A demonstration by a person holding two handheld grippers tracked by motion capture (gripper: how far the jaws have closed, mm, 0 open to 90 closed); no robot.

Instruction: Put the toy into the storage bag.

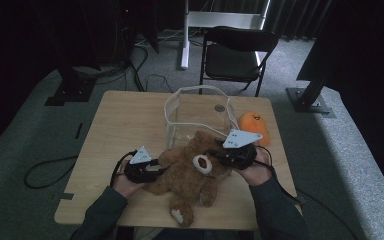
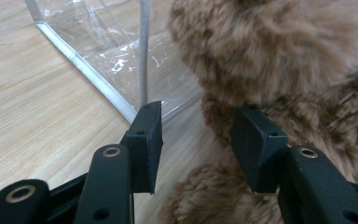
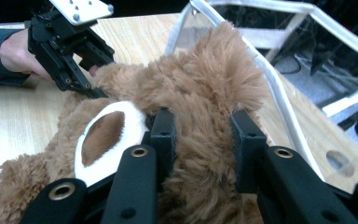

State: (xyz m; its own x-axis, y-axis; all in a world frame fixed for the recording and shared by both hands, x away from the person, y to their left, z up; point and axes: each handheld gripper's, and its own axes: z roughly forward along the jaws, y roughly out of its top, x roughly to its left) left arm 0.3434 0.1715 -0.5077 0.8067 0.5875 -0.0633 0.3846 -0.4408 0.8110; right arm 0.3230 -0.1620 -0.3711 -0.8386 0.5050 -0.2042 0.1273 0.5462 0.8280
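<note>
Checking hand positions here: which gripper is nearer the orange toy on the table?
Right. The right gripper grips the teddy bear just in front of the orange toy; the left gripper is at the bear's far side.

- A brown plush teddy bear (image 1: pixel 192 172) lies sprawled on the bench (image 1: pixel 115 130), between the left tongs (image 1: pixel 156 172) and the right tongs (image 1: pixel 215 155).
- Its fur is shaggy; one white ear with a brown centre (image 3: pixel 103 135) sits just beside the right tongs, which pinch the fur of its head.
- A white-soled foot (image 1: pixel 177 216) points toward the person.
- The left tongs gape at its side, one pad (image 2: pixel 256 140) against fur.
</note>
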